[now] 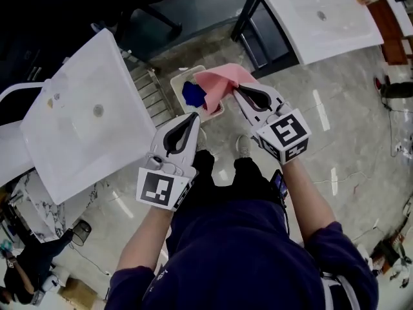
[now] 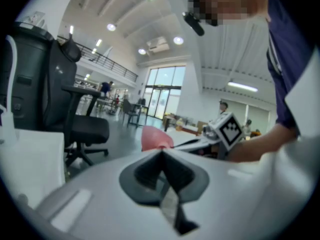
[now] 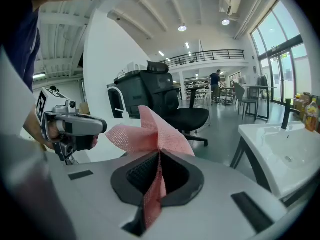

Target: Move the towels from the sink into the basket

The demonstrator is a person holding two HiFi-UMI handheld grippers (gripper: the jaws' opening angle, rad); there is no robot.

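Left gripper (image 1: 192,119): jaws were closed on nothing, near the basket (image 1: 177,82). Right gripper (image 1: 236,92): jaws were clamped on the pink towel (image 1: 219,81), held over the basket's right rim. Blue towel (image 1: 192,94): already lay inside. Sink (image 1: 77,128): showed no towels. Left to do, apparently: dropping the pink towel in.

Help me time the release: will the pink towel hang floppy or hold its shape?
Probably floppy: the pink towel creases and drapes from the right gripper. Likely light: one pinch carries it. Coarse weave probably resists slipping.
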